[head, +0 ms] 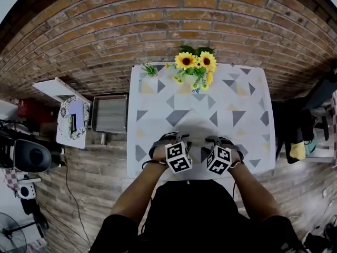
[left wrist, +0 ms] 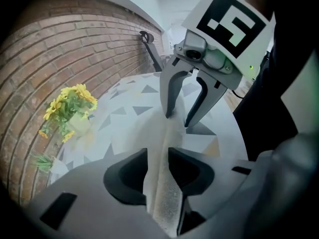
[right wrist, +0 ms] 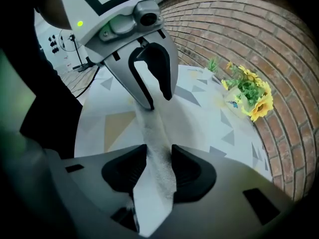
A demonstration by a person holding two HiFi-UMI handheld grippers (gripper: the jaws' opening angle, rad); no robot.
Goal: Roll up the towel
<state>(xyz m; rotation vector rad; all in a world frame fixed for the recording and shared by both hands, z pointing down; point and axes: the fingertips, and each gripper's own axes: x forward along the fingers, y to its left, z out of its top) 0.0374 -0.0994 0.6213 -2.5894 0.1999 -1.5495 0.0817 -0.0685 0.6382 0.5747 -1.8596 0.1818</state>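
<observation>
A white towel [left wrist: 163, 183] lies as a raised fold on the patterned table [head: 245, 130], near its front edge. My left gripper [left wrist: 158, 157] is shut on this fold, and the cloth fills the gap between its pads. My right gripper [right wrist: 159, 156] is shut on the same towel [right wrist: 155, 176] a short way along. In each gripper view the other gripper straddles the fold: the right gripper [left wrist: 177, 120] and the left gripper [right wrist: 158, 102]. In the head view the left gripper [head: 169, 140] and the right gripper [head: 218, 141] stand side by side, steeply tilted down, and hide the towel.
A pot of sunflowers [head: 196, 70] and a small green plant [head: 150, 69] stand at the table's far edge, by the brick wall. A grey tray [head: 109, 114] sits on the floor left of the table. A chair [head: 308, 120] with clothing is at the right.
</observation>
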